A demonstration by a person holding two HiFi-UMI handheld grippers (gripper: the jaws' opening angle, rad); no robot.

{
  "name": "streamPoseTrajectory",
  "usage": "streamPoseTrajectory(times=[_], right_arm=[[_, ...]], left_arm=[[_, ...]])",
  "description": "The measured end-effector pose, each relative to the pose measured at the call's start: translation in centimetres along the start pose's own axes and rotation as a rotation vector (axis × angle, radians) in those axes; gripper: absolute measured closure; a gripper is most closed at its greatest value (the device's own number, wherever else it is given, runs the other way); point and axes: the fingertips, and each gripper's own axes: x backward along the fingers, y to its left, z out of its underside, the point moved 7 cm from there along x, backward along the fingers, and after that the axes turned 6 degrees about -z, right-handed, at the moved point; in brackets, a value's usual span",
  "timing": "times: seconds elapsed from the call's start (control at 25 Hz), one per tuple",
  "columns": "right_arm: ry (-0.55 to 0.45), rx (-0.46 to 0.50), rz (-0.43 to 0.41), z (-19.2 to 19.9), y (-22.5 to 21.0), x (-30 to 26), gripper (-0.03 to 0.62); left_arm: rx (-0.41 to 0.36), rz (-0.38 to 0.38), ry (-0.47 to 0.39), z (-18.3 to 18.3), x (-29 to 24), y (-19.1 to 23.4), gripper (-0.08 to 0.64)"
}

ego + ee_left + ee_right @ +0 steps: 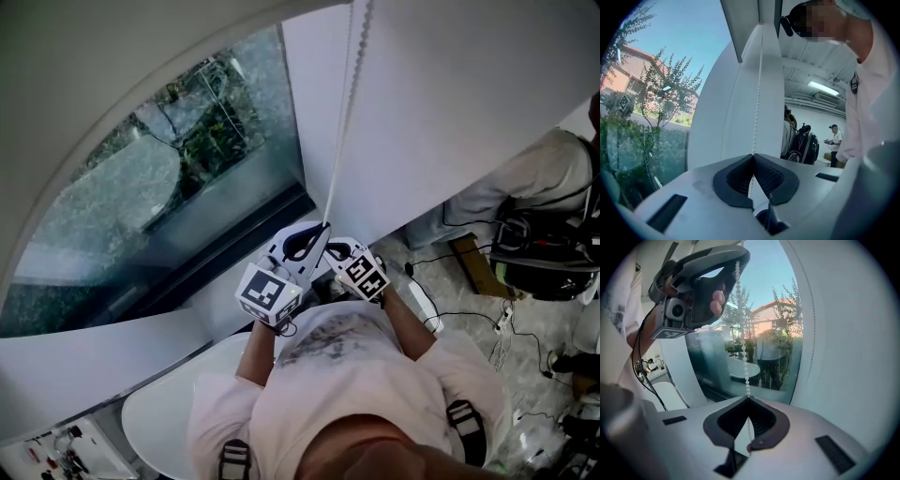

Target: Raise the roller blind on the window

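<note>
left tongs (pixel 753 157): clenched on the bead chain (pixel 758 93). pad tips meet and the chain is pinched between them.
right tongs (pixel 748 399): clenched on the same chain, gripping it lower down. its own view looks up the chain to the left tongs above.
chain: runs taut from the top of the head view down to both tongs, in front of the blind. a short taut stretch spans the two grips.
tongs spacing: just beside each other in the head view, left slightly higher, both held close to the person's chest.
roller blind (pixel 450 94): white sheet filling the upper right of the head view, right of the bare glass.
window (pixel 169 178): glass uncovered on the left. trees (pixel 665 89) and a building show outside.
hand: fingers (pixel 717 298) wrapped inside the left tongs' handle, seen from the right gripper view.
background: a second person (pixel 553 173) at the right edge of the head view, with cables (pixel 469 319) on the floor (pixel 441 281) beside them.
</note>
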Motion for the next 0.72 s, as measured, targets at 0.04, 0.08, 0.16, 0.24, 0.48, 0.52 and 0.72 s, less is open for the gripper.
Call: streamPoseTrajectory(times=[0.04,0.08,0.16,0.24,0.48,0.52,0.72], right_arm=[[-0.004,-0.004,0.002,0.0,0.1,0.1,0.531],[-0.009,-0.008,0.003,0.0,0.1,0.2,0.531],[-0.014,-0.014,0.001,0.0,0.2,0.3,0.531],[-0.027,-0.017,-0.005,0.0,0.3,0.4,0.531],[-0.113,0.002,-0.001,-2.3,0.7,2.3,0.529],[-0.129,0.002,-0.004,-3.0,0.8,2.9,0.529],[-0.224,0.031,0.010,-7.0,1.7,6.4,0.528]], left_arm=[[0.001,0.000,-0.002,0.0,0.1,-0.1,0.554],[0.002,0.000,-0.006,-0.1,0.1,-0.1,0.554],[0.003,0.000,-0.013,-0.1,0.1,-0.2,0.554],[0.002,0.000,-0.020,0.1,0.1,0.0,0.554],[-0.001,-0.014,-0.032,0.5,0.0,0.7,0.554],[-0.002,-0.016,-0.033,0.5,0.1,0.7,0.554],[-0.006,-0.029,-0.038,0.2,0.5,0.9,0.554]])
